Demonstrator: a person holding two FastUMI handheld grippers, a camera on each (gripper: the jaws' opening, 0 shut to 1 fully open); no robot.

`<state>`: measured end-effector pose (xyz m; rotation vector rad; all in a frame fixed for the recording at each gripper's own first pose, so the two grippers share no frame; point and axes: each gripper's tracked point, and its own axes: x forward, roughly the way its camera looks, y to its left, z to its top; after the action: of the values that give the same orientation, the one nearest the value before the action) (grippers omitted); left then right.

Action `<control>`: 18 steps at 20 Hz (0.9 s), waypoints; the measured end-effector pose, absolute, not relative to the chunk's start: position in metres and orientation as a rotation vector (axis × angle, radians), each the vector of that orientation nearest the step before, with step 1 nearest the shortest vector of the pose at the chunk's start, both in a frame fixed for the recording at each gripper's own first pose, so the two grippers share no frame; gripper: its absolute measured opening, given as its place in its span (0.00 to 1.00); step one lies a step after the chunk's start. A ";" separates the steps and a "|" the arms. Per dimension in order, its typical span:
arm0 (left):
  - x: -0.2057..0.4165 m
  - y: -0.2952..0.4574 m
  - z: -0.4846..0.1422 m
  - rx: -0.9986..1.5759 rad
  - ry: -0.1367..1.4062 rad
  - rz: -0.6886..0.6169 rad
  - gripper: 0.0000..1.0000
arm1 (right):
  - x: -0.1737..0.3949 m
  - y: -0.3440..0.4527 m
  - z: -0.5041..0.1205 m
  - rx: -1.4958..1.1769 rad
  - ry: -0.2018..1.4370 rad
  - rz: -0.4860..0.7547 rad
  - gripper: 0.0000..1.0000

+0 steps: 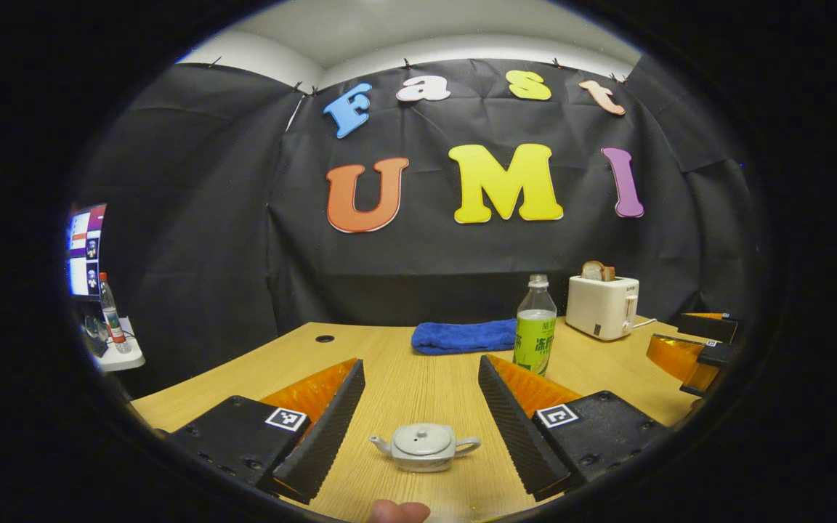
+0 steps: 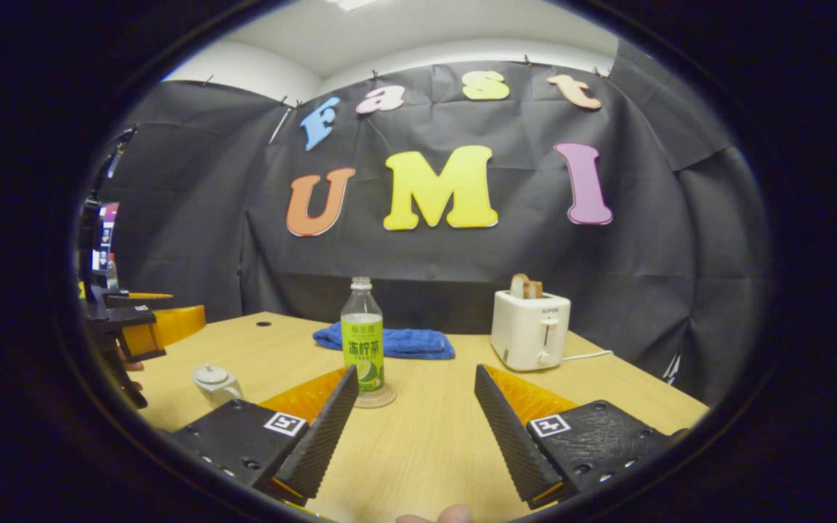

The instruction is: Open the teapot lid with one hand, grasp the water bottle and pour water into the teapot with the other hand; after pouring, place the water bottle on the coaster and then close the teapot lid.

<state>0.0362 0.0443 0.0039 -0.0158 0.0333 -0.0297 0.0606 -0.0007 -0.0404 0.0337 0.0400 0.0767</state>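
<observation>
On the tabletop: the task's things all stand on the pale wood tabletop (image 1: 404, 378), in front of the black cloth wall.
Teapot: a small grey-white teapot (image 1: 424, 446) sits low and centred in the left gripper view, between the two fingers of the left tongs but touching neither; its spout points to the view's left and its handle to the right. In the right gripper view it stands at the left, just beyond the left finger of the right tongs.
Teapot lid: the teapot lid (image 1: 423, 436), with a small knob, lies shut on the pot.
Water bottle: a clear water bottle (image 2: 362, 335) with a green label stands upright, cap on, partly filled.
Coaster: the bottle stands on a round coaster (image 2: 375, 399), whose edge peeks out at its foot.
Left tongs: the left tongs (image 1: 422, 425) gape wide, holding nothing, hanging just above the tabletop on either side of the teapot.
Right tongs: the right tongs (image 2: 415, 436) are spread wide too, with nothing between them; the bottle stands just past their left finger.
Thumbs: a fingertip (image 1: 398, 511) shows at the bottom edge of each view.
Towel: a folded blue towel (image 1: 463, 337) lies behind the bottle, near the wall.
Toaster: a white toaster (image 2: 530, 329) with bread in its slot stands right of the towel, its cord trailing off to the right.
Far left: a lit screen (image 1: 86, 250) and a second bottle (image 1: 112, 314) on a small white shelf stand beyond the tabletop.
</observation>
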 end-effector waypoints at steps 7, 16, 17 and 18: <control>0.003 0.012 0.032 0.024 -0.023 -0.069 0.98 | 0.023 -0.014 -0.005 -0.002 -0.057 0.013 0.96; -0.023 -0.003 0.031 0.039 -0.031 -0.065 0.99 | -0.012 -0.017 0.000 0.001 -0.058 -0.030 0.97; -0.024 -0.003 0.031 0.033 -0.033 -0.069 0.99 | -0.014 -0.015 0.002 0.004 -0.059 -0.035 0.95; -0.025 -0.001 0.029 0.025 -0.032 -0.067 0.99 | -0.015 -0.014 0.002 0.001 -0.056 -0.043 0.95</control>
<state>-0.0250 -0.0007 0.0290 0.0252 -0.0325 -0.0674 -0.0146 -0.0143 0.0017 0.0009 -0.0560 -0.0426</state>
